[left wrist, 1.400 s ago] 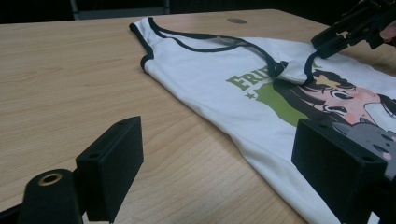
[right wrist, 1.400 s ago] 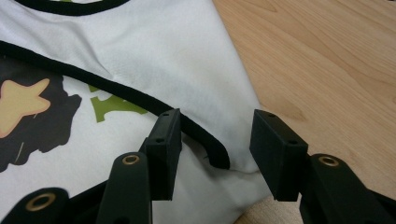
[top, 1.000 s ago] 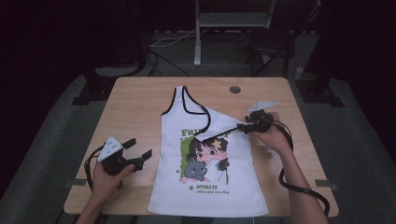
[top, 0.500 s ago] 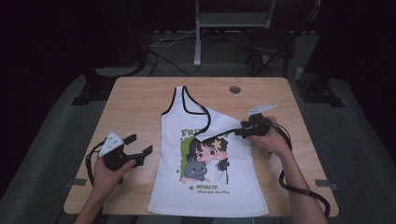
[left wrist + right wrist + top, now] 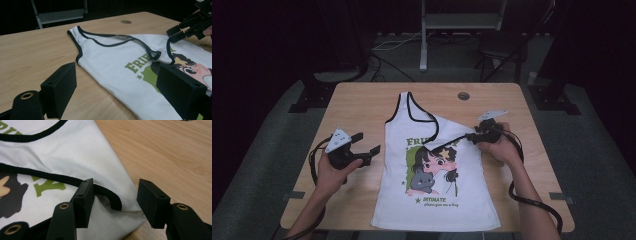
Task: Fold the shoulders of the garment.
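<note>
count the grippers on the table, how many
2. The left gripper is over bare wood left of the tank top, jaws open. The right gripper is at the shirt's folded-over shoulder strap, jaws open around it.

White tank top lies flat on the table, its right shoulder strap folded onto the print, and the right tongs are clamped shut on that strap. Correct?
Not quite. The right tongs stand open, pads apart, over the folded strap of the tank top; the right gripper view shows this. The rest holds.
</note>
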The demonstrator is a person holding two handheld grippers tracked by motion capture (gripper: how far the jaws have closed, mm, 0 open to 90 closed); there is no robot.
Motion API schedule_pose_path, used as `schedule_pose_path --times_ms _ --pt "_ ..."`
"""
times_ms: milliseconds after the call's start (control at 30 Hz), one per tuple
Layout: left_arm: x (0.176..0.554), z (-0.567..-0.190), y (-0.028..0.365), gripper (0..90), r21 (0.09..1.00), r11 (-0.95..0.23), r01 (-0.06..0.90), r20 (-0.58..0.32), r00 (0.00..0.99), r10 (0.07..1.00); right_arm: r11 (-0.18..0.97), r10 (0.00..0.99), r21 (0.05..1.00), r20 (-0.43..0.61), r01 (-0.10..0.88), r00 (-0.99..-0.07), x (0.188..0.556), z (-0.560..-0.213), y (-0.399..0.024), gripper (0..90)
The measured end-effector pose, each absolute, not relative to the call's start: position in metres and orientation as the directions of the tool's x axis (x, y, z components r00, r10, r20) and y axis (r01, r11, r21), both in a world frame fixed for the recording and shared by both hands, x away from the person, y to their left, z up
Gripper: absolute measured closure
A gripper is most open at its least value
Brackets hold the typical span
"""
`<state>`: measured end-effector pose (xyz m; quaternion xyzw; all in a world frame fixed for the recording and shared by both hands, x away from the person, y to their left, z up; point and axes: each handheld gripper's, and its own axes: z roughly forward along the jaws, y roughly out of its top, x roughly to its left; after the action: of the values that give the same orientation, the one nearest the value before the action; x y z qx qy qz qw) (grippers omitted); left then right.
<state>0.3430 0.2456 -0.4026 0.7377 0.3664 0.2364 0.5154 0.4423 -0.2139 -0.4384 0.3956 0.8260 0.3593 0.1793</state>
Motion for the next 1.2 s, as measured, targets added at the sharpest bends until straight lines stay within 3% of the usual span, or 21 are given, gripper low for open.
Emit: schedule_pose_path --times_ms 233,367,667,1200 --pt "0.369 -0.392 0.235 16.6 0.929 -0.209 0.305 -0.035 0.636 0.771 0.349 0.804 0.776 0.041 0.525 -0.594 0.44 -0.43 -0.215 39.7" --pt "0.397 -0.385 0.226 16.6 0.918 -0.208 0.338 -0.062 0.64 0.766 0.286 0.809 0.802 0.092 0.525 -0.581 0.428 -0.42 -0.218 28.0" --pt "0.456 -0.386 0.212 16.5 0.88 -0.234 0.413 -0.074 0.606 0.792 0.191 0.817 0.832 0.16 0.521 -0.554 0.402 -0.424 -0.232 13.6" --pt "0.53 -0.409 0.189 16.6 0.82 -0.223 0.527 -0.136 0.558 0.819 0.167 0.815 0.863 0.152 0.477 -0.559 0.362 -0.419 -0.244 13.5"
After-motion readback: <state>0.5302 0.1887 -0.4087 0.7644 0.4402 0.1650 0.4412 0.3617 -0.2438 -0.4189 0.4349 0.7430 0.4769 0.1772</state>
